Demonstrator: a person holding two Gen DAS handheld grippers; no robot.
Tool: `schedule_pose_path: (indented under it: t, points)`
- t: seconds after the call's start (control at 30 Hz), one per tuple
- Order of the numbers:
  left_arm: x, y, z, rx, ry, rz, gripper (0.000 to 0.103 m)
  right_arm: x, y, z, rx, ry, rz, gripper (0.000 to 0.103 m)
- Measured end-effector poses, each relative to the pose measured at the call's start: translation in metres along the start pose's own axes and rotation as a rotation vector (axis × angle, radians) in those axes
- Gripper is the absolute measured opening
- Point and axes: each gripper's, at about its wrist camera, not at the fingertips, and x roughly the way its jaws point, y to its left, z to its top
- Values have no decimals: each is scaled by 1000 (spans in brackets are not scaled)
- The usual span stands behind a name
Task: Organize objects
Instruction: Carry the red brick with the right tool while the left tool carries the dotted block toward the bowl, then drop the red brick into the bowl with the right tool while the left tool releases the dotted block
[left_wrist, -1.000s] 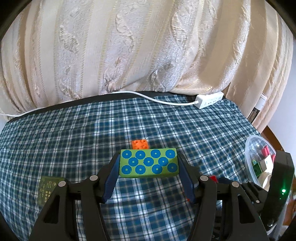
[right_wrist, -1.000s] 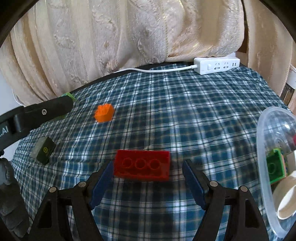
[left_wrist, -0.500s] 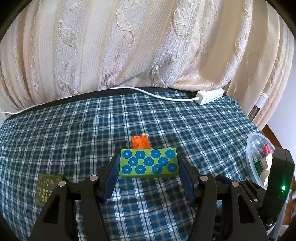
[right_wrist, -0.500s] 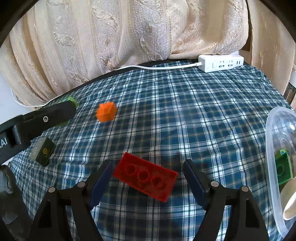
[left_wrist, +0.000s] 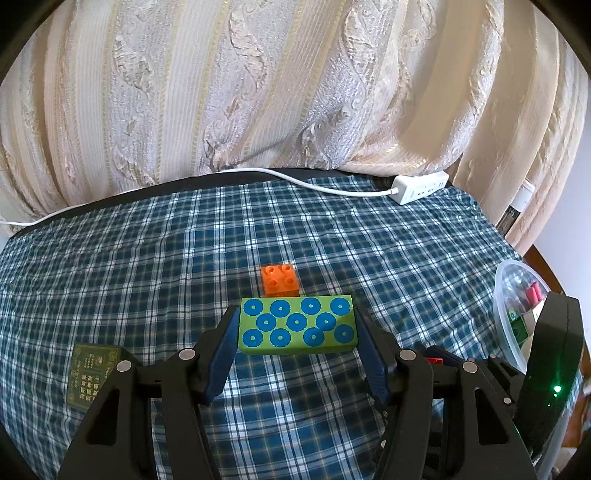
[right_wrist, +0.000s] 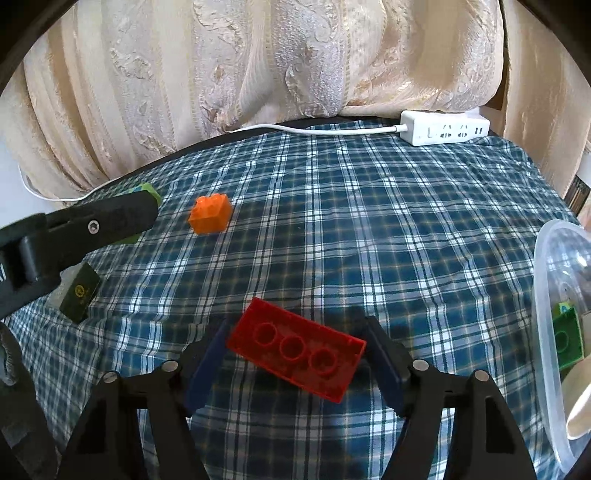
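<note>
Left wrist view: the left gripper clamps the green brick by its short ends, above the checked cloth.

Right wrist view: the right gripper jaws are closing around the skewed red brick, upside down on the cloth. Light, rigid, smooth plastic; grip squarely across flat ends.

Checked tablecloth carries orange brick, power strip, dark, perhaps printed, box

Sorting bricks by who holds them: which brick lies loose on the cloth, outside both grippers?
The small orange brick; the green brick and red brick each sit between fingers.
</note>
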Motion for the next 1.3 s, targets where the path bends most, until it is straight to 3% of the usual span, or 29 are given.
schedule_pose_path:
  t: [0.47, 0.9, 1.3]
  points:
    - [-3, -15, -3, 28, -1, -8, 61, -41, -36, 7, 81, -111, -24, 75]
    - [-2, -55, -4, 98, 9, -21, 61, -82, -130, 27, 198, -212, -177, 75]
    - [8, -105, -4, 184, 29, -38, 61, -86, -197, 30, 291, -215, -213, 75]
